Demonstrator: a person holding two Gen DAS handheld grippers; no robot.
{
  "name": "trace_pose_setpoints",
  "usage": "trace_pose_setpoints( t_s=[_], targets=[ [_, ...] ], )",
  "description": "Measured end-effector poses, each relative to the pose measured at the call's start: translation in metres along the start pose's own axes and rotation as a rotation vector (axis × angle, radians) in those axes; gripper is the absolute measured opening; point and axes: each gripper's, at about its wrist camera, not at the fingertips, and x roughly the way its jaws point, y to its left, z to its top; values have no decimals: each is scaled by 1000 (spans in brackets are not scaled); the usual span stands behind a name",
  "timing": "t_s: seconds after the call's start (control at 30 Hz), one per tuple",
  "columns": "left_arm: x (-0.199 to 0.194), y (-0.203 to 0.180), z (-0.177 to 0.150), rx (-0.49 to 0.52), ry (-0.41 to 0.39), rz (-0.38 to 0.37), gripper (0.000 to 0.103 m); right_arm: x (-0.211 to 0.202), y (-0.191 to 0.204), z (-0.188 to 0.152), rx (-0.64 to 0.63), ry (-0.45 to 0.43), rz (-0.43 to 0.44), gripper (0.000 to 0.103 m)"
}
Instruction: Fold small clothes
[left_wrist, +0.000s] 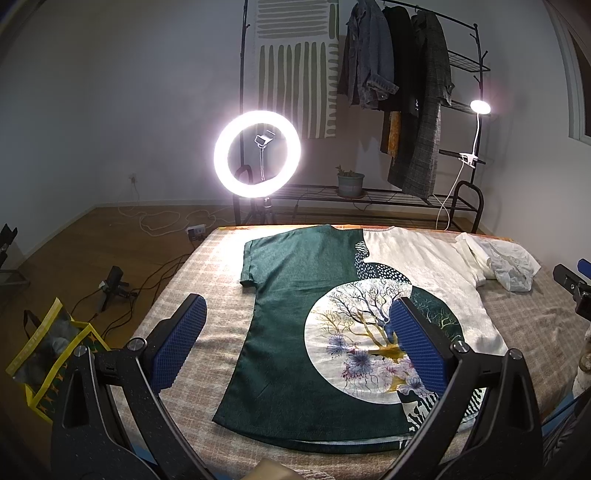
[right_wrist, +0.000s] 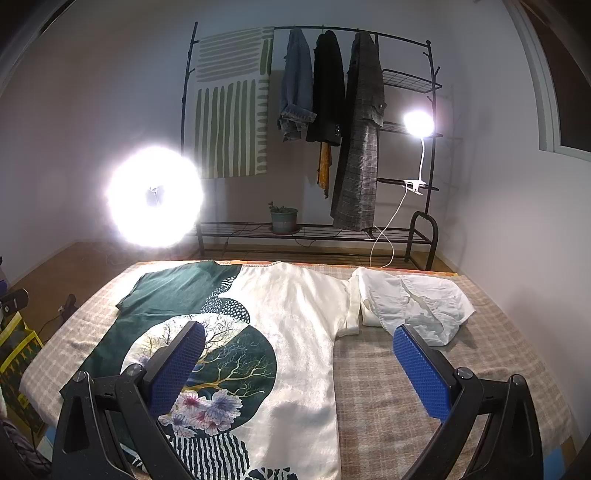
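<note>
A green-and-cream shirt (left_wrist: 332, 317) lies spread flat on the checked bed cover (left_wrist: 207, 266), collar toward the far edge, sleeves out to each side — the green half to the left, the cream half to the right, with a round tree-and-flower print in the middle. The left gripper (left_wrist: 299, 343) hovers above the shirt's lower half, its blue pads (left_wrist: 177, 339) spread wide and holding nothing. The right gripper (right_wrist: 299, 369) is likewise spread and empty, over the cream side and the bare cover. Just beside the right sleeve sits a crumpled white garment (right_wrist: 417, 306), touching it. Behind the bed stand a lit ring light (left_wrist: 257, 154) and a coat rack (left_wrist: 406, 92).
</note>
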Motion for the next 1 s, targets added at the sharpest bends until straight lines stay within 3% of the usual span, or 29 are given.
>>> trace_pose_setpoints(
  t_s=[0.23,0.4,0.53,0.73,0.83,1.0],
  targets=[
    [8,15,-7,-29,6,37,101,3,2,1,-2,7,9,103],
    [16,45,-22,-129,20,63,101,14,10,11,-21,41,49,103],
    [26,71,-40,-241,95,69,90,24,22,32,-37,50,92,102],
    [50,104,-79,-438,254,37,69,61,58,76,-12,104,273,96],
    [61,114,-92,-486,297,37,69,84,88,89,-59,113,297,92],
    [83,122,-112,-558,384,28,69,137,138,105,-82,211,371,88]
  ],
)
